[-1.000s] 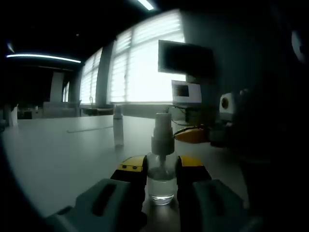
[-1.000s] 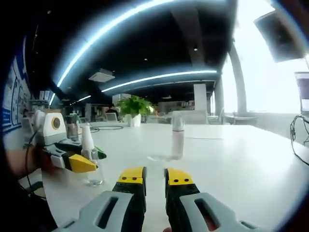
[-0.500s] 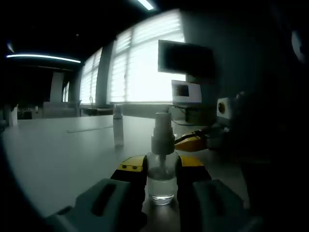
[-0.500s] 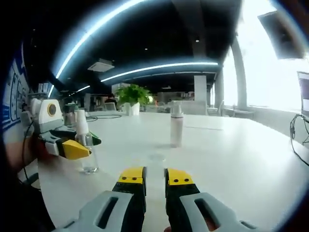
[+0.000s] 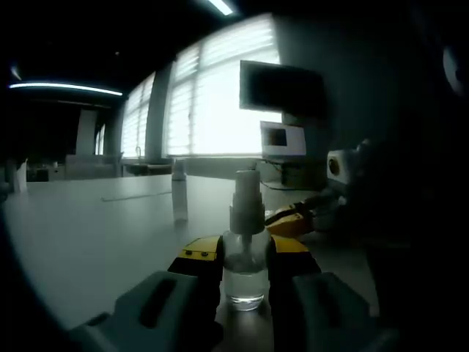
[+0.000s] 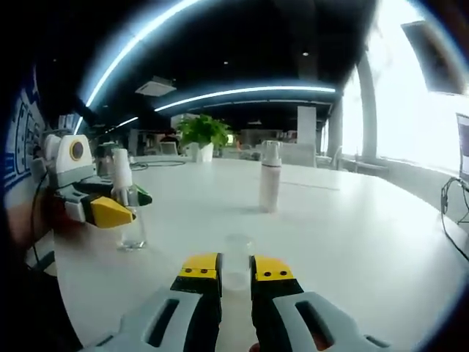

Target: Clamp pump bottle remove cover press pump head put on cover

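The clear pump bottle [image 5: 245,265] stands upright on the white table, and my left gripper [image 5: 245,255] is shut on its body. Its white pump head [image 5: 247,199] is bare. In the right gripper view the same bottle [image 6: 133,224] shows at the left, held in the left gripper [image 6: 110,211]. A small clear cover [image 6: 236,249] stands on the table right in front of my right gripper [image 6: 236,270], whose jaws are a little apart with the cover at their tips. The right gripper's yellow tips [image 5: 292,218] show just right of the bottle.
A second, capped white bottle [image 5: 179,193] [image 6: 269,186] stands farther out on the table [image 6: 352,242]. A potted plant [image 6: 203,133] sits at the far end. Monitors [image 5: 282,88] and cables lie toward the bright windows. A hand holds the left gripper at the left edge.
My right gripper has moved forward and lower over the table, so the clear cover now sits at its tips. In the left gripper view its tips have edged nearer the bottle. The left gripper holds still.
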Motion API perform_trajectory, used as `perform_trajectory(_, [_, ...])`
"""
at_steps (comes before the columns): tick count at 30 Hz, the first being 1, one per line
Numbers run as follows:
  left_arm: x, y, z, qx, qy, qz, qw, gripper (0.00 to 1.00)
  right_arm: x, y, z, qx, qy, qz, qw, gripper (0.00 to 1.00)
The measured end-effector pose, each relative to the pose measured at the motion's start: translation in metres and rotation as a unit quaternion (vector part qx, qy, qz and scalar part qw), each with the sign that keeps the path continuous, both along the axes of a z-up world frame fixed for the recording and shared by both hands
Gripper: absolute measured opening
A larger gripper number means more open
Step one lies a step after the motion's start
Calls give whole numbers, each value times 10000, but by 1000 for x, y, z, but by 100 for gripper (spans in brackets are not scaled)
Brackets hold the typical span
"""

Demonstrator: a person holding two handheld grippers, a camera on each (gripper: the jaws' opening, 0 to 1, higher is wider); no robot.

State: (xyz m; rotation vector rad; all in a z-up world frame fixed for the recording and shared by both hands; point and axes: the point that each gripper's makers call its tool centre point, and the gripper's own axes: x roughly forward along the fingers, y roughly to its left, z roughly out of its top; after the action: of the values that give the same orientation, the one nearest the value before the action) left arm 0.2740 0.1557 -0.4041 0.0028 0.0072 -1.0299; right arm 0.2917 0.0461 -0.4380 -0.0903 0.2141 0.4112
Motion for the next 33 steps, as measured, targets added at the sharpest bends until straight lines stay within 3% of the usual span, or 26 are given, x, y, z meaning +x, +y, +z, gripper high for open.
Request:
perform_trajectory(15, [0, 0, 0, 12, -5, 0, 10000, 15, -2, 2, -2, -49, 26, 52, 10000, 11])
perform_trajectory(19, [0, 1, -1, 15, -8, 0, 10000, 15, -4, 6, -5, -201, 26, 173, 9996, 23])
perform_trajectory(33, [1, 1, -1, 19, -9, 4, 10000, 15, -3, 8, -5, -103, -7, 214, 9997, 22])
